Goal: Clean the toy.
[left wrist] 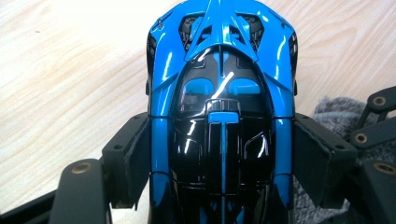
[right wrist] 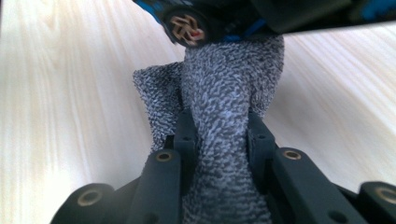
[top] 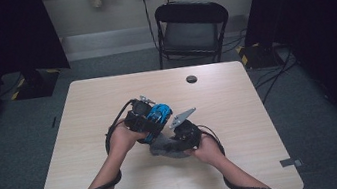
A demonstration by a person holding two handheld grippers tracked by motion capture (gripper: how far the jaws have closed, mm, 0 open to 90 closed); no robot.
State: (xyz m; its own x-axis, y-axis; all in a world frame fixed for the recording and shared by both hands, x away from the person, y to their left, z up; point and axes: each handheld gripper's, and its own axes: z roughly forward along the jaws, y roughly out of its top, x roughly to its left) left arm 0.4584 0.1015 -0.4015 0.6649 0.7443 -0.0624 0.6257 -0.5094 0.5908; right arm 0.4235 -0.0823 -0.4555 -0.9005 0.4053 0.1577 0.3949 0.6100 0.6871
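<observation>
The left gripper (left wrist: 219,163) is clamped on a blue and black toy car (left wrist: 219,93). Its 2 black jaws press on the 2 sides of the car, near the middle of the body, and the car points away from the camera in the left gripper view. In the high view the left gripper (top: 142,118) is near the middle of the table (top: 120,187), and the car (top: 159,117) is seen just to its right, above the table top.

The right gripper (right wrist: 219,140) is closed on a grey cloth (right wrist: 229,93). The jaws stand close together and the cloth is pinched between them; it rises in a thick fold toward the underside of the car. In the right gripper view 1 wheel (right wrist: 186,25) of the car is seen at the top, and the cloth touches the car just below it. In the high view the right gripper (top: 184,131) is just beside the left one, and the cloth (top: 164,148) lies under the car and between the 2 hands.

In the left gripper view a part of the cloth (left wrist: 336,109) shows at the right side of the car, over the light wood of the table (left wrist: 60,70).

Behind the table stands a black chair (top: 192,28).
</observation>
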